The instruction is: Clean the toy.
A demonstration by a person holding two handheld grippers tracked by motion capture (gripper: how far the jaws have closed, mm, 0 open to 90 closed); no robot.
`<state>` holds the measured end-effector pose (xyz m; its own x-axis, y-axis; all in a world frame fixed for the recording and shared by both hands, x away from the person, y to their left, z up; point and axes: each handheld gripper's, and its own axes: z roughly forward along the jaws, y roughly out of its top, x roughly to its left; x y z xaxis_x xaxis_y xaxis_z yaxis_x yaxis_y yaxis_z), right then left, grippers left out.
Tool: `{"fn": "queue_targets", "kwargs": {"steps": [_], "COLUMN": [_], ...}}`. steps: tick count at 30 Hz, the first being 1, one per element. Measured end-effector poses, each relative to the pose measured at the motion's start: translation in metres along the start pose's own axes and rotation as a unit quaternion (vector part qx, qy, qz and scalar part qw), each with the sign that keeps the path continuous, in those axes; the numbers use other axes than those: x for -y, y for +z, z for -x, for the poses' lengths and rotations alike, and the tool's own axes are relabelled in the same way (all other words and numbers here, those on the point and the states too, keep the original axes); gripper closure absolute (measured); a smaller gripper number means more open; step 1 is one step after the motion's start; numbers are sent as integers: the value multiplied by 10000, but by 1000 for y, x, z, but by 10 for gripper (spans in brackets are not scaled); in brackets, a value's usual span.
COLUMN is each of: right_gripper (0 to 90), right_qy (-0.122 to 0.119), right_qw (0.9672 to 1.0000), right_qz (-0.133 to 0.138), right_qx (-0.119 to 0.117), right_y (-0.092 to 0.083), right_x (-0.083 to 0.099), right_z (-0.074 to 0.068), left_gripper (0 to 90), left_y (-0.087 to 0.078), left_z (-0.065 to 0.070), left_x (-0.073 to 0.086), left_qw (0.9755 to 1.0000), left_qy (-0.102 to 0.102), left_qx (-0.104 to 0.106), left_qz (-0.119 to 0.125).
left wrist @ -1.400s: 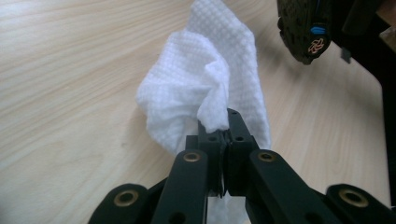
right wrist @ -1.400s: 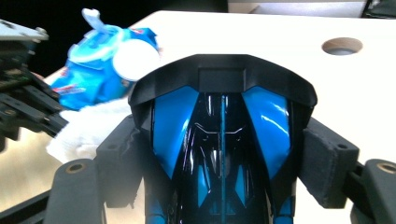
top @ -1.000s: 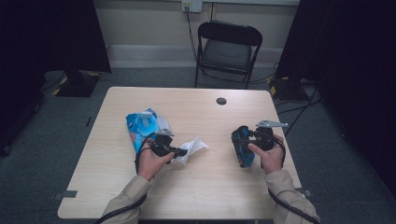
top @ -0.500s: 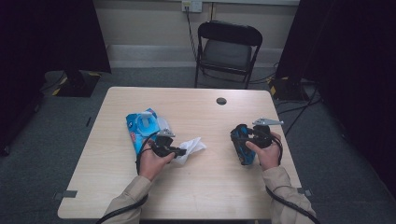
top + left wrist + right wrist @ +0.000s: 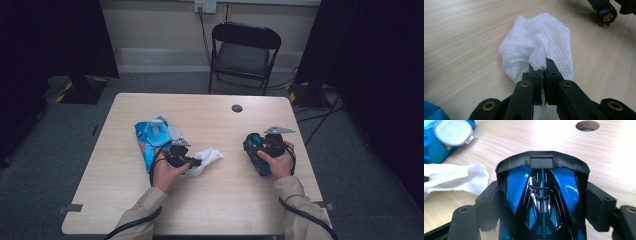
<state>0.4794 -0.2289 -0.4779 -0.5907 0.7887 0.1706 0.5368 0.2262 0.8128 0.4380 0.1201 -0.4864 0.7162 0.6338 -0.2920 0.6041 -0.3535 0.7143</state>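
My left gripper (image 5: 194,162) is shut on a crumpled white wet wipe (image 5: 209,156) that rests on the table just right of it. In the left gripper view the jaws pinch a twisted fold of the wipe (image 5: 536,47) at their tips (image 5: 543,68). My right gripper (image 5: 261,152) is shut on a blue and black toy car (image 5: 256,147), held over the right side of the table. In the right gripper view the pads press on both flanks of the car (image 5: 541,190), which sits between the jaws (image 5: 543,203).
A blue wipes pack (image 5: 152,136) with its white lid (image 5: 452,132) open lies left of my left hand. A round cable hole (image 5: 237,108) sits near the table's far edge. A black folding chair (image 5: 242,52) stands beyond the wooden table (image 5: 215,210).
My right hand with the toy car has shifted slightly left and lower. The left hand and the wipe have stayed in place.
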Motion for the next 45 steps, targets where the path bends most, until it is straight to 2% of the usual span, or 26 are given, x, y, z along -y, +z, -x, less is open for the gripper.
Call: {"fn": "queue_targets", "kwargs": {"steps": [11,19,26,27,33,35,38,41,45], "right_gripper": [252,252,251,251,249,249,245,243,233], "right_qy": [54,-67,-128,-177,-186,-243,-262,-277,-199], "right_qw": [9999,9994,9985,9982,9982,9979,9976,9973,9977], "right_qz": [-116,-289,-483,-517,-510,-546,-572,-608,-584], "right_qx": [60,181,214,247,271,269,299,314,273], "right_y": [12,23,28,29,30,30,31,32,31], "right_x": [1,2,2,2,2,2,3,4,3], "right_z": [2,2,1,-1,0,0,0,0,0], "left_gripper": [847,810,720,703,648,639,586,565,471], "left_y": [0,-2,-3,-3,-5,-5,-5,-5,-6], "left_z": [-1,0,1,2,4,5,5,5,6], "left_x": [1,1,0,1,-2,-3,-3,-3,-4], "left_qw": [10000,9999,9998,9996,9993,9994,9990,9993,9989], "left_qy": [24,42,118,180,302,243,329,256,289], "left_qx": [-56,-76,-134,-149,-181,-165,-271,-214,-226], "left_qz": [20,68,133,145,141,171,166,192,306]}}
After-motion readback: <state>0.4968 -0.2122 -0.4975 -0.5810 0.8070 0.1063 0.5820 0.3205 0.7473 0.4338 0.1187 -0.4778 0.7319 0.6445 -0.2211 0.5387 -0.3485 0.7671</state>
